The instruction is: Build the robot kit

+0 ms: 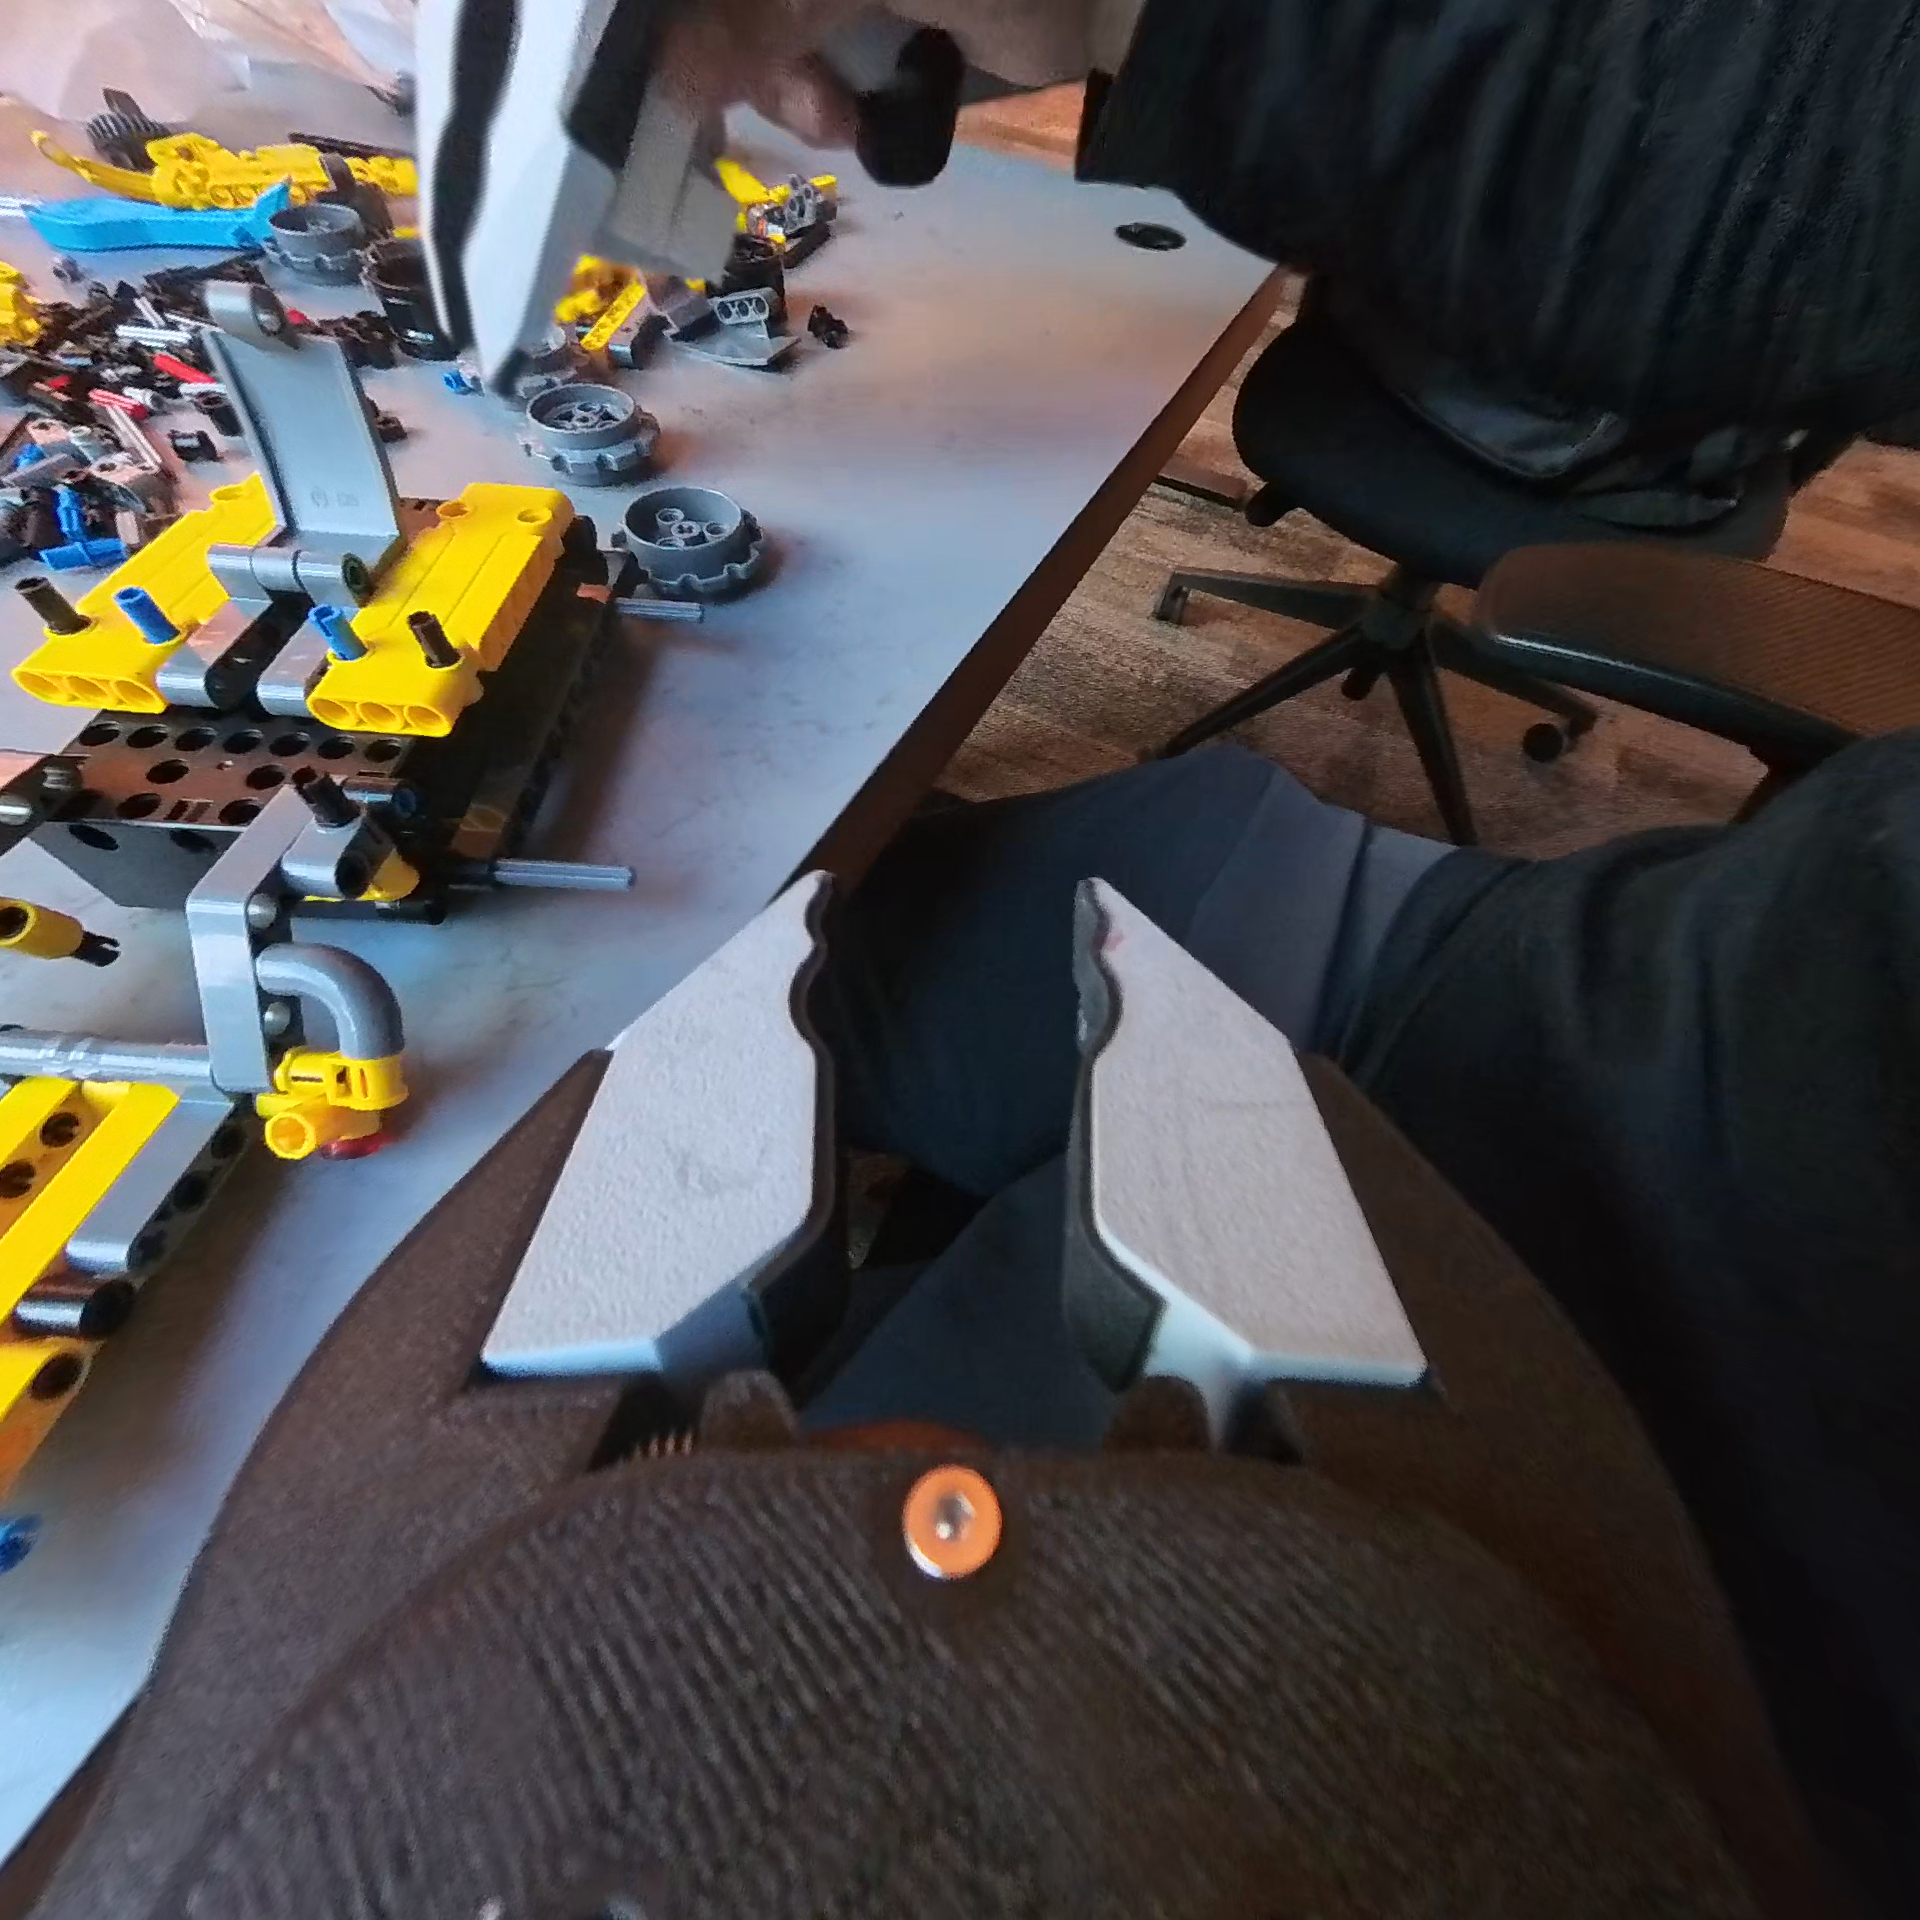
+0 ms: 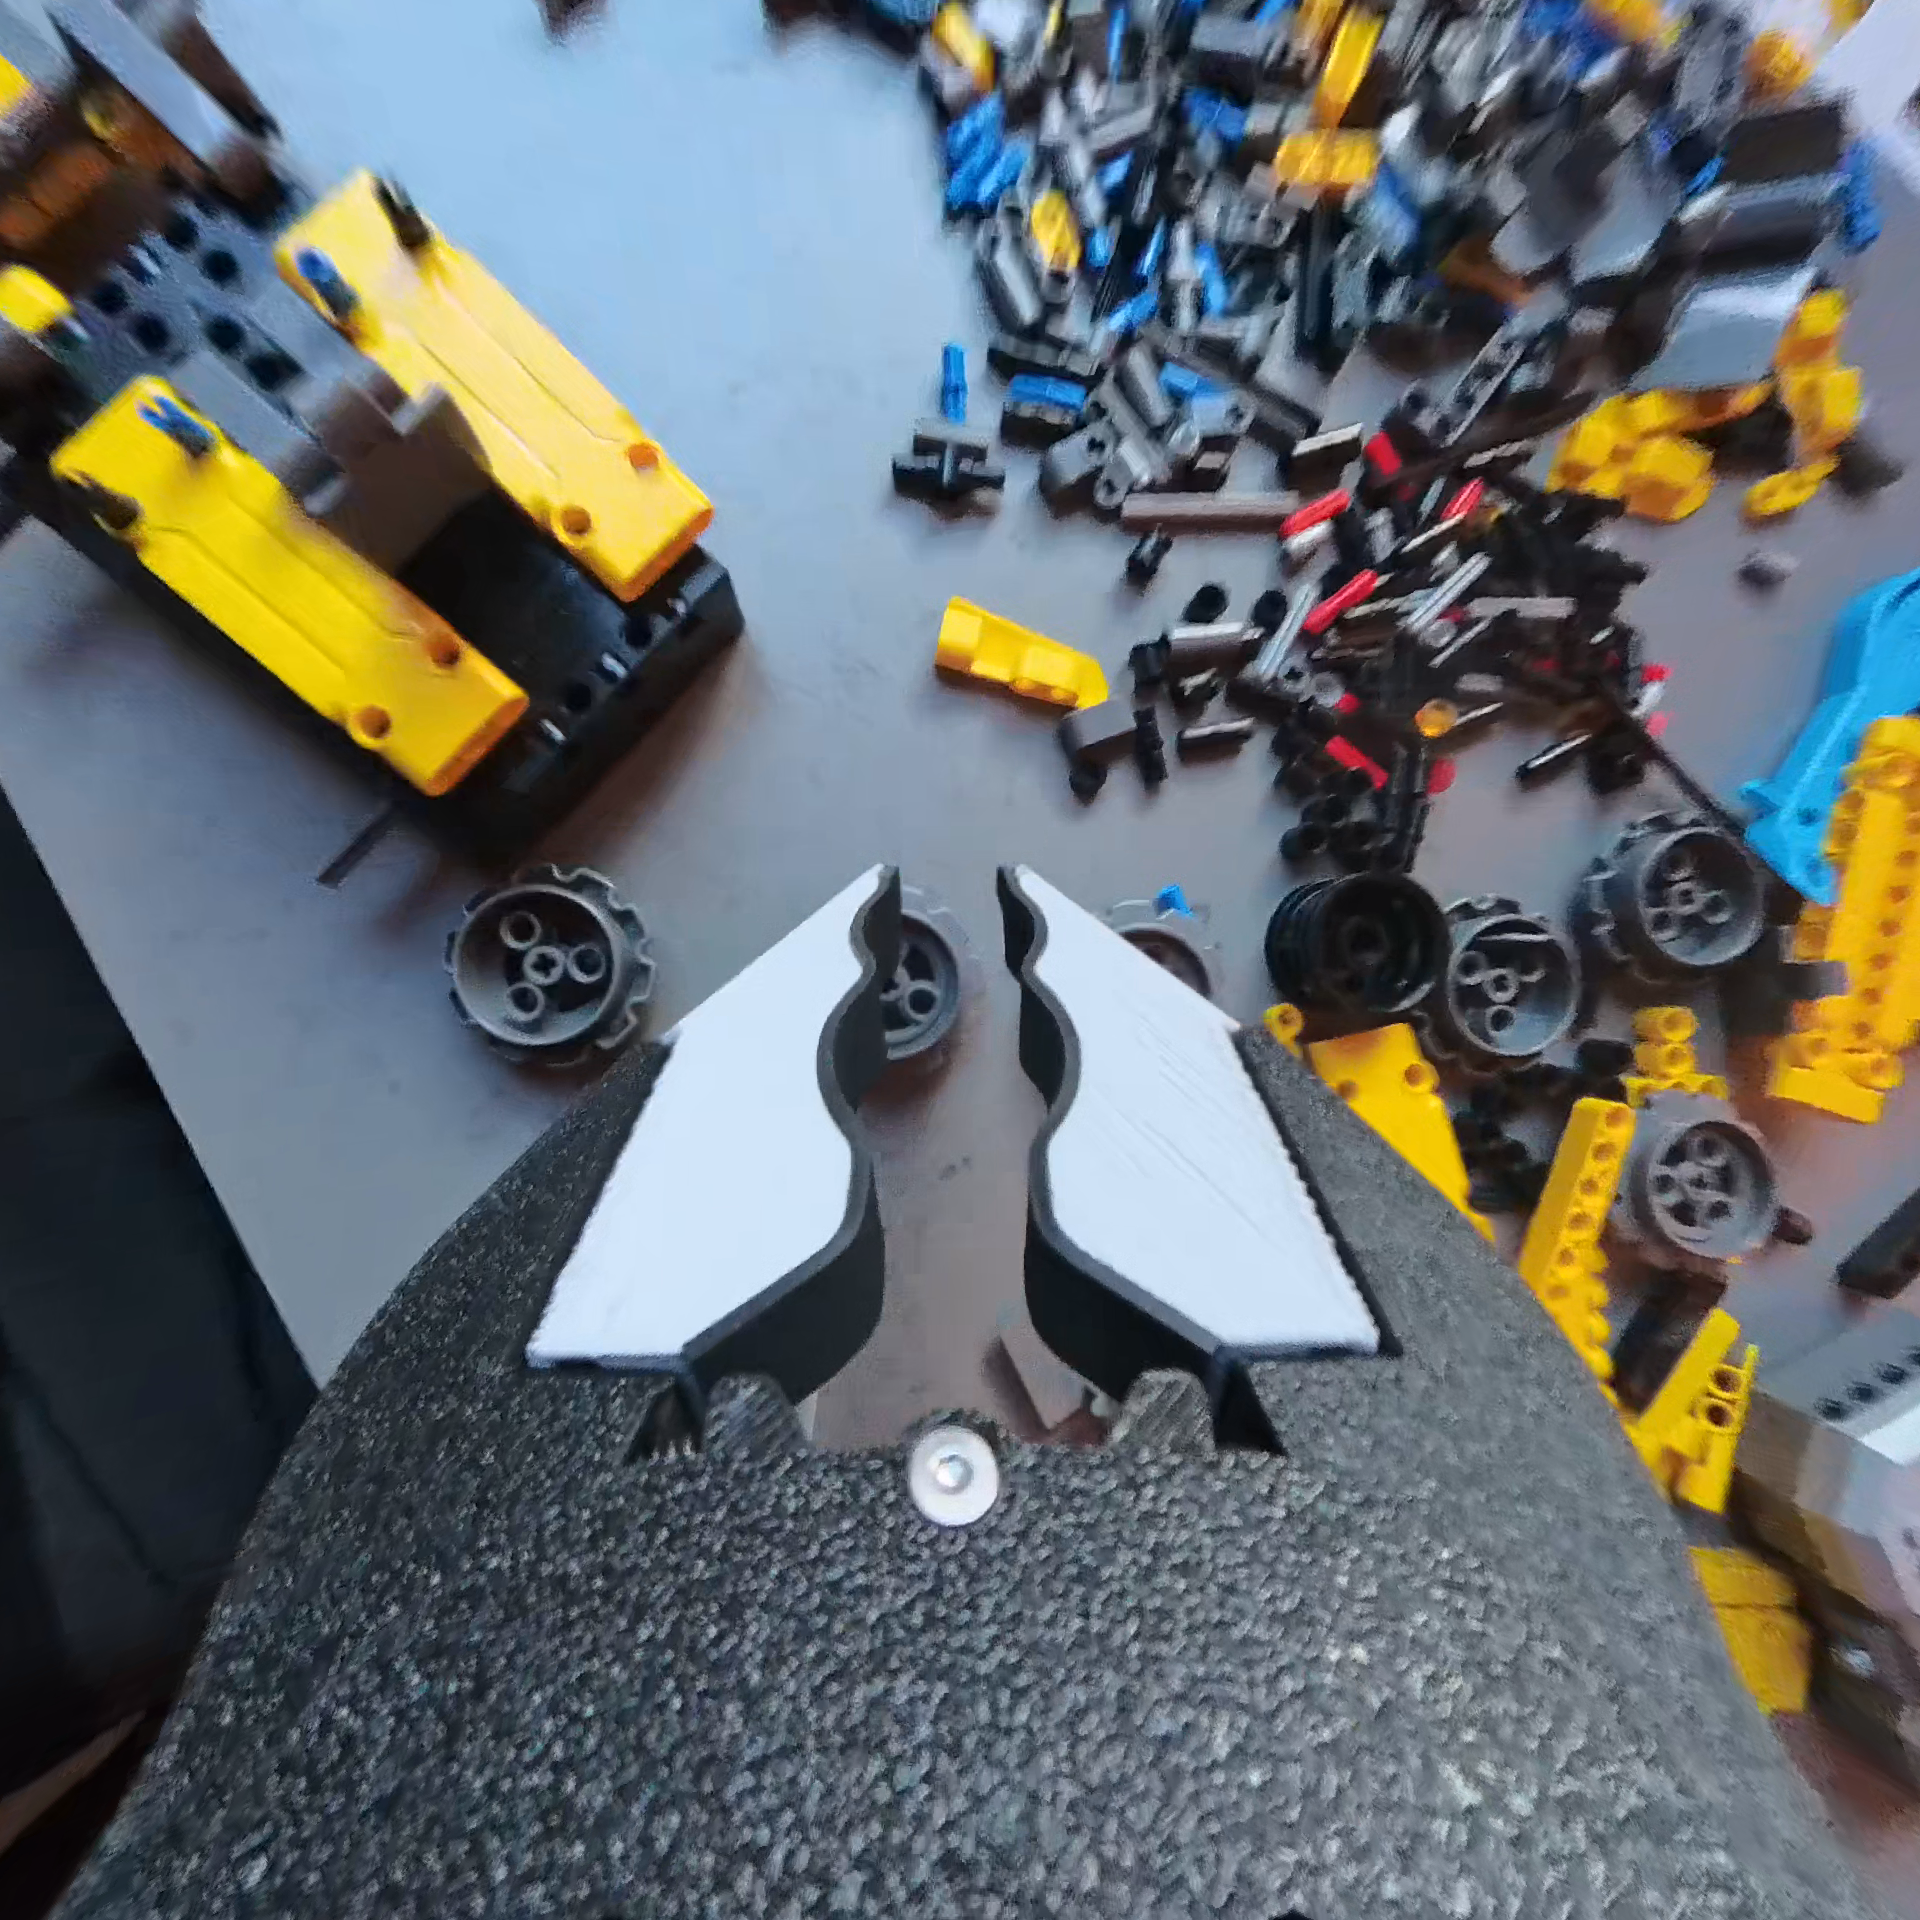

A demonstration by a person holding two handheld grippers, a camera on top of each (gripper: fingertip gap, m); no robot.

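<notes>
The right claw (image 2: 948,896) hangs released over the grey counter (image 2: 810,312), its tips just above a dark grey toothed wheel hub (image 2: 920,992) — a matching hub (image 2: 549,966) lies beside it. A yellow-and-black brick assembly (image 2: 416,499) sits apart from the loose heap of small pieces (image 2: 1403,416). The left claw (image 1: 956,909) is released and empty, off the counter's edge over a dark-clothed leg (image 1: 1143,883).

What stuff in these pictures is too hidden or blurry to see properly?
- Grey wheel hub, right wrist view: partly hidden behind the open right gripper.
- Loose brick pile, right wrist view: blurred, so small pieces cannot be told apart.
- Yellow and black model, left wrist view: cut off by the left edge.
- Left gripper, left wrist view: open, off the table; dark clothing hides what lies below.
</notes>
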